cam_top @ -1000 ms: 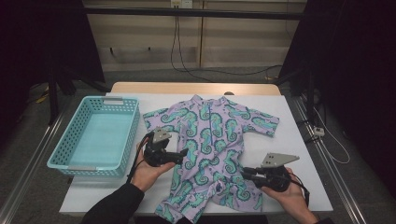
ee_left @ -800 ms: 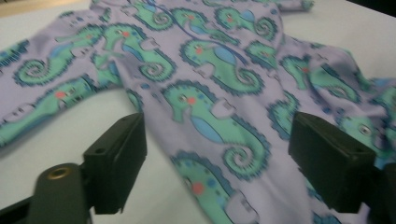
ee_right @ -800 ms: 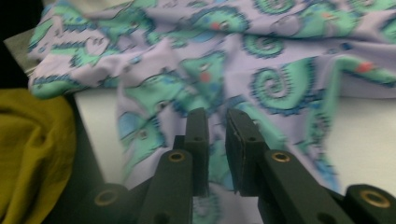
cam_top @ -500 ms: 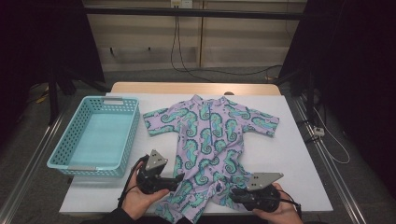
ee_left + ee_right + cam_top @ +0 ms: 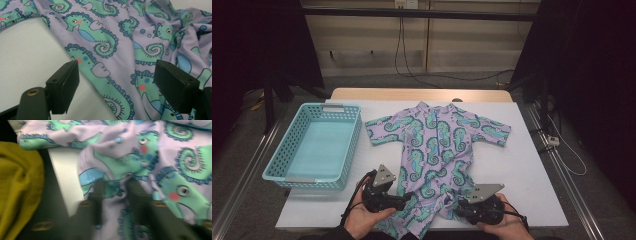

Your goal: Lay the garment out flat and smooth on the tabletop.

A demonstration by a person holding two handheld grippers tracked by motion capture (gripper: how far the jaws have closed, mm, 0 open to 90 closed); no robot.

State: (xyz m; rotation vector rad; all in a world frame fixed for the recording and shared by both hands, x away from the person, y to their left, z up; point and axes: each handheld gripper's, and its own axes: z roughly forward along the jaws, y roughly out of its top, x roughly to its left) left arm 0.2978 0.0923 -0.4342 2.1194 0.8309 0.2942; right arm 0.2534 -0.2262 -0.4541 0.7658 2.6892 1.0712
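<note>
Two grippers work the near end of the seahorse swimsuit (image 5: 437, 150), which lies flat on the white table (image 5: 532, 170), right of the blue basket (image 5: 314, 147). Left gripper (image 5: 116, 85) jaws wide, cloth below, unpinched. Right gripper (image 5: 113, 191) jaws narrow, just been closing, pinching a fabric fold.

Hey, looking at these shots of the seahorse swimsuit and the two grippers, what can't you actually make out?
- High view: the legs of the swimsuit are cut off by the bottom edge and covered by the hands and grippers.
- Right gripper view: motion blur smears the right gripper; fabric sits between its jaws, but whether the pads press on it is unclear.
- Left gripper view: the left gripper stands open; the garment's outline runs past the frame.
- High view: the basket floor's detail is too small to see.
</note>
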